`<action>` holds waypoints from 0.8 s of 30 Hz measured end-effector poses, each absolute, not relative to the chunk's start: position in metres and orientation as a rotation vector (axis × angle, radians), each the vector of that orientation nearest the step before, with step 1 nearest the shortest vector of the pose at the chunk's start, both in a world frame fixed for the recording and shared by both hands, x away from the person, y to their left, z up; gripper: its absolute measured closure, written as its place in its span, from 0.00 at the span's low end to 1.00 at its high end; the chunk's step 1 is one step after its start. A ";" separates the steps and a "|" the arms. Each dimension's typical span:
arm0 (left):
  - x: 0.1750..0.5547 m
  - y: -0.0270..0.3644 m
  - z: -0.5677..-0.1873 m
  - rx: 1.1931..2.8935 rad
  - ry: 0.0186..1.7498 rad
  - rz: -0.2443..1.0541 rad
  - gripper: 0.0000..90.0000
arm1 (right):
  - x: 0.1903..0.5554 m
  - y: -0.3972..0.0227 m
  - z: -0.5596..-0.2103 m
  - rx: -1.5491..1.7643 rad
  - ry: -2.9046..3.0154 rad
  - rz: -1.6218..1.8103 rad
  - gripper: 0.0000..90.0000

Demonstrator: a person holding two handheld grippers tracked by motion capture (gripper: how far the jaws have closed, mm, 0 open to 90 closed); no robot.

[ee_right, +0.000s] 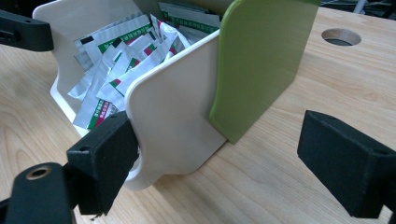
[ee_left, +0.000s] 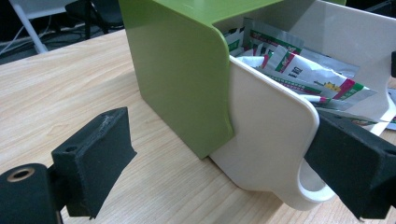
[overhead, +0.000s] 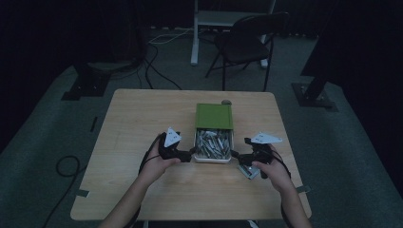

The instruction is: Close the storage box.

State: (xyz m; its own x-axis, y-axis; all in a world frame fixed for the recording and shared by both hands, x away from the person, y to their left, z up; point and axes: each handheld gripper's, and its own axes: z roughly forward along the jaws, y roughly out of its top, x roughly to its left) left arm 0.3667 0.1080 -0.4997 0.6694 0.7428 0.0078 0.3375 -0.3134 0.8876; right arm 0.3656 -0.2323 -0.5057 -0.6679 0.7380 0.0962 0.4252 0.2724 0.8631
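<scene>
A box with a green sleeve (overhead: pixel 214 115) lies at the table's middle. Its white drawer (overhead: pixel 213 158) is slid out toward the person and holds several silver sachets (overhead: pixel 213 143). My left gripper (overhead: pixel 188 154) is open at the drawer's left front corner. In the left gripper view the drawer's white side wall (ee_left: pixel 271 135) stands between the jaws of the left gripper (ee_left: pixel 224 172), and the right jaw is at the looped front handle. My right gripper (overhead: pixel 239 157) is open at the right front corner. In the right gripper view the right gripper (ee_right: pixel 224 163) straddles the white wall (ee_right: pixel 173 116) and green sleeve (ee_right: pixel 261 60).
A silver sachet (overhead: pixel 249 172) lies on the wooden table (overhead: pixel 142 123) under the right hand. A round hole (ee_right: pixel 341 36) is cut in the tabletop behind the box. A dark chair (overhead: pixel 247 42) and floor cables (overhead: pixel 157 61) are beyond the table.
</scene>
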 end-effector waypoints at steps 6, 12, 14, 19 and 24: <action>0.371 0.108 -0.501 1.901 0.862 0.506 0.10 | 0.369 -0.233 -0.506 1.084 2.209 1.352 0.14; 0.375 0.108 -0.501 1.893 0.873 0.499 0.10 | 0.372 -0.233 -0.507 1.114 2.198 1.356 0.14; 0.377 0.108 -0.501 1.893 0.873 0.499 0.10 | 0.374 -0.232 -0.507 1.126 2.188 1.353 0.14; 0.380 0.107 -0.501 1.889 0.876 0.504 0.10 | 0.378 -0.232 -0.506 1.133 2.184 1.336 0.14; 0.383 0.106 -0.501 1.889 0.882 0.506 0.10 | 0.381 -0.232 -0.506 1.147 2.170 1.332 0.14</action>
